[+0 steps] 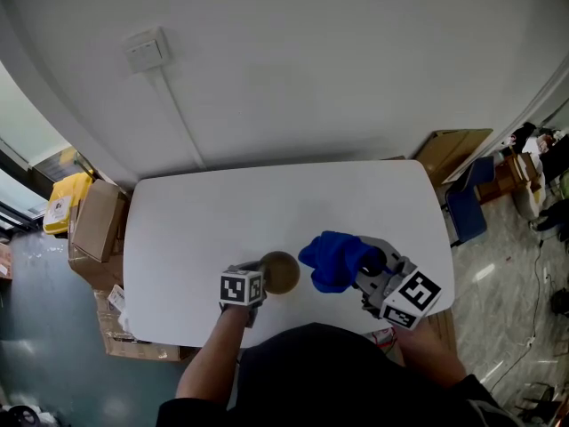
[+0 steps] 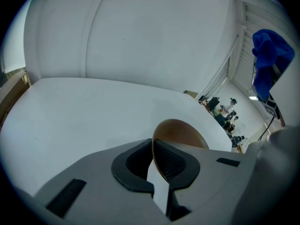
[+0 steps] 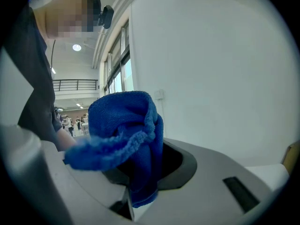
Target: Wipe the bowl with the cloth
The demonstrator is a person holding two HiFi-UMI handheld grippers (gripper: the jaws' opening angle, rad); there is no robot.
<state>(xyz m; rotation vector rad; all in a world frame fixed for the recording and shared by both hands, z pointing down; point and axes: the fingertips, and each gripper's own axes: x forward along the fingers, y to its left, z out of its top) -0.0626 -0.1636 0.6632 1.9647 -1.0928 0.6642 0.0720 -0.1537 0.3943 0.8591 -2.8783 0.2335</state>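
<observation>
A small brown bowl (image 1: pixel 281 272) sits low over the near part of the white table (image 1: pixel 222 221); whether it rests on it I cannot tell. My left gripper (image 1: pixel 264 274) is shut on its near rim. In the left gripper view the thin rim of the bowl (image 2: pixel 180 132) stands pinched between the two dark pads (image 2: pixel 176 163). A bunched blue cloth (image 1: pixel 333 259) hangs just right of the bowl, with my right gripper (image 1: pixel 363 263) shut on it. In the right gripper view the cloth (image 3: pixel 126 135) fills the jaws and hides both pads.
Cardboard boxes (image 1: pixel 96 225) and a yellow bag (image 1: pixel 64 201) stand on the floor left of the table. More boxes (image 1: pixel 453 149) lean at the far right corner. A white wall with a socket plate (image 1: pixel 147 50) and cable runs behind the table.
</observation>
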